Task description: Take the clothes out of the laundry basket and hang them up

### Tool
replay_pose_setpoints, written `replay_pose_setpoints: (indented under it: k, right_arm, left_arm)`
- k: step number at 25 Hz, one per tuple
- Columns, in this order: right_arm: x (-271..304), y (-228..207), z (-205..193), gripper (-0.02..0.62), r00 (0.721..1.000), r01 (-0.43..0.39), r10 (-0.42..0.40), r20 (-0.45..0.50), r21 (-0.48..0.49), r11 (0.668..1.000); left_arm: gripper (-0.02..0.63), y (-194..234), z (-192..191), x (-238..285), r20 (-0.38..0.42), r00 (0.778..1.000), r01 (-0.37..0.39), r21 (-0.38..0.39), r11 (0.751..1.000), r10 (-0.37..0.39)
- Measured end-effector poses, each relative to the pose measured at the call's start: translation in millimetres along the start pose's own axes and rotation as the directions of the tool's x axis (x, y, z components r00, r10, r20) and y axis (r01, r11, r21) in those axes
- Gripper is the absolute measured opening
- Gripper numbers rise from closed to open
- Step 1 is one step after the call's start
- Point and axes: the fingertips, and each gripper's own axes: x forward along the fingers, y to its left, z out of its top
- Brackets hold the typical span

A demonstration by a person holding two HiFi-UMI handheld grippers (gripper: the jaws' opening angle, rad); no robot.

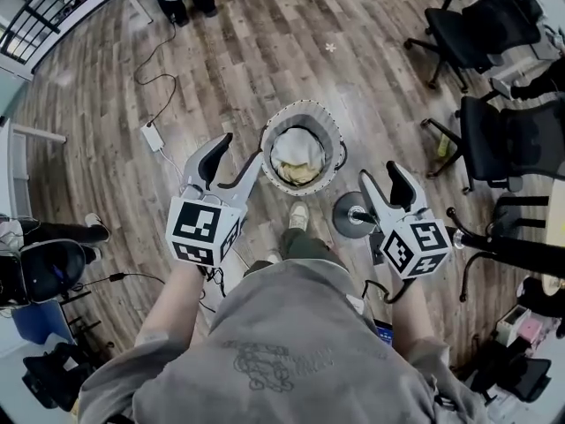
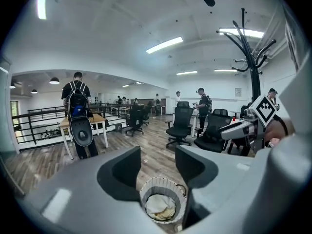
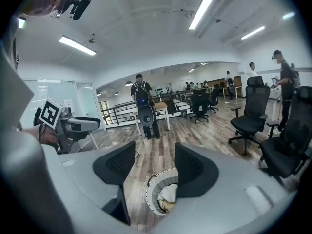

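Your left gripper (image 1: 237,164) above the floor (image 1: 265,51), fingers spread with nothing between them, basket (image 1: 328,133) on the floor just ahead between both grippers, pale clothes (image 1: 297,155) piled inside, your right gripper (image 1: 386,188) fingers likewise spread, empty

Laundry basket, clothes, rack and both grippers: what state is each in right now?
Laundry basket: upright on the floor, top open.
Clothes: bunched inside the laundry basket, none taken out.
Coat rack: standing, visible hooks bare.
Left gripper: jaws apart, empty.
Right gripper: jaws apart, empty.
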Motion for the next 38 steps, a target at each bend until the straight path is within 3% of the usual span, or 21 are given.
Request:
replay_pose_setpoints:
  k: [11, 21, 27, 38]
  right_arm:
    - [80.0, -56.4, -19.7, 0.267, 0.993, -0.043, 0.046, -0.11, 0.031, 0.999]
    - [144.8, -54.6, -68.6, 0.272, 0.963, -0.091, 0.106, -0.249, 0.071, 0.993]
    - [174.2, -71.4, -108.3, 0.275, 0.947, -0.015, 0.05, -0.317, 0.114, 0.993]
    - [225.8, -92.8, -174.6, 0.281, 0.927, 0.158, -0.063, -0.371, 0.233, 0.96]
  left_arm:
    - [0.222, 10.9, -43.0, 92.5, -0.13, 0.991, -0.023, -0.024, 0.999, 0.019]
    - [0.222, 38.1, -85.4, 146.7, -0.245, 0.97, -0.008, -0.045, 0.999, -0.003]
    - [0.222, 45.4, -119.9, 182.2, -0.323, 0.943, 0.064, -0.047, 0.997, -0.076]
    - [0.222, 62.8, -203.6, 248.8, -0.46, 0.868, 0.21, 0.0, 0.978, -0.186]
